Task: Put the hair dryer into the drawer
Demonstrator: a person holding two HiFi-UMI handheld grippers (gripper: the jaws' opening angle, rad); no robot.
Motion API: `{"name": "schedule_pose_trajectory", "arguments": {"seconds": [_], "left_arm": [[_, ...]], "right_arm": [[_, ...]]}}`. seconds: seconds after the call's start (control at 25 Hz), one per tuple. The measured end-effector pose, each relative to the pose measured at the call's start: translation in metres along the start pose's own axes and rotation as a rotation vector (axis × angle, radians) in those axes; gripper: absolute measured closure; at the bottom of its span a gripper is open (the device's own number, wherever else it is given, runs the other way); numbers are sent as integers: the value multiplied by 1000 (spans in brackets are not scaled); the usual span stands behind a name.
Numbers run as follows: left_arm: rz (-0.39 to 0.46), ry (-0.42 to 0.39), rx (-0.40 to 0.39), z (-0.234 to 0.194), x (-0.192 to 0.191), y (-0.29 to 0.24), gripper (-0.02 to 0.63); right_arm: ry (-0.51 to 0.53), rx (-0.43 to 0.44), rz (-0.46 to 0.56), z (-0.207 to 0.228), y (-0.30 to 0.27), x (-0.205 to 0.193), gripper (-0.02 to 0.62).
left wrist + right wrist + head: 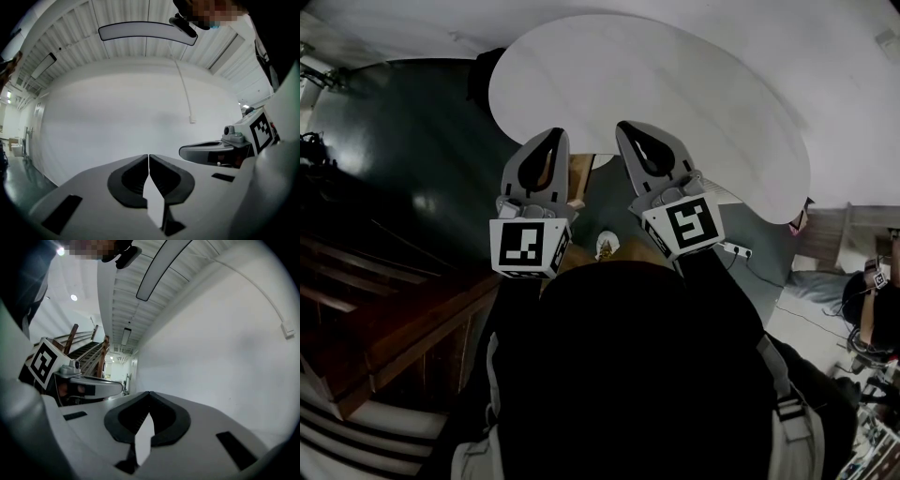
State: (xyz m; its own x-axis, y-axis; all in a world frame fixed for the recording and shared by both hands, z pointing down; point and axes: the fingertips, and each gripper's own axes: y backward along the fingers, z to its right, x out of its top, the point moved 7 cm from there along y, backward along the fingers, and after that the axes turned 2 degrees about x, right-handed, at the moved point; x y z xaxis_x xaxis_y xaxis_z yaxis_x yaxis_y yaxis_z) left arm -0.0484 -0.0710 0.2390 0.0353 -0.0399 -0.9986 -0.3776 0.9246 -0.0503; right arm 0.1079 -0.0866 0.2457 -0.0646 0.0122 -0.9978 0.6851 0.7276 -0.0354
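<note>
Currently you hold both grippers level and side by side before your body, facing a plain white wall (117,103). Your left gripper (553,136) has its jaws together, tips meeting, nothing between them. Your right gripper (625,128) has its jaws likewise pressed together and empty. A dark floor (412,141) lies below, with a wooden staircase (394,319) to your left. Where the hair dryer is, no view lets you tell
</note>
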Motion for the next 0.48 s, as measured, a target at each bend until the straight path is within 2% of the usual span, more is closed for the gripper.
{"name": "schedule_pose_trajectory", "arguments": {"seconds": [0.12,0.48], "left_arm": [[-4,53,7,-4,-2,1,584],[-11,55,24,-6,-5,6,584]], "right_arm": [[3,2,-5,-1,0,-1,569],[-13,10,-7,-3,-1,-4,571]]}}
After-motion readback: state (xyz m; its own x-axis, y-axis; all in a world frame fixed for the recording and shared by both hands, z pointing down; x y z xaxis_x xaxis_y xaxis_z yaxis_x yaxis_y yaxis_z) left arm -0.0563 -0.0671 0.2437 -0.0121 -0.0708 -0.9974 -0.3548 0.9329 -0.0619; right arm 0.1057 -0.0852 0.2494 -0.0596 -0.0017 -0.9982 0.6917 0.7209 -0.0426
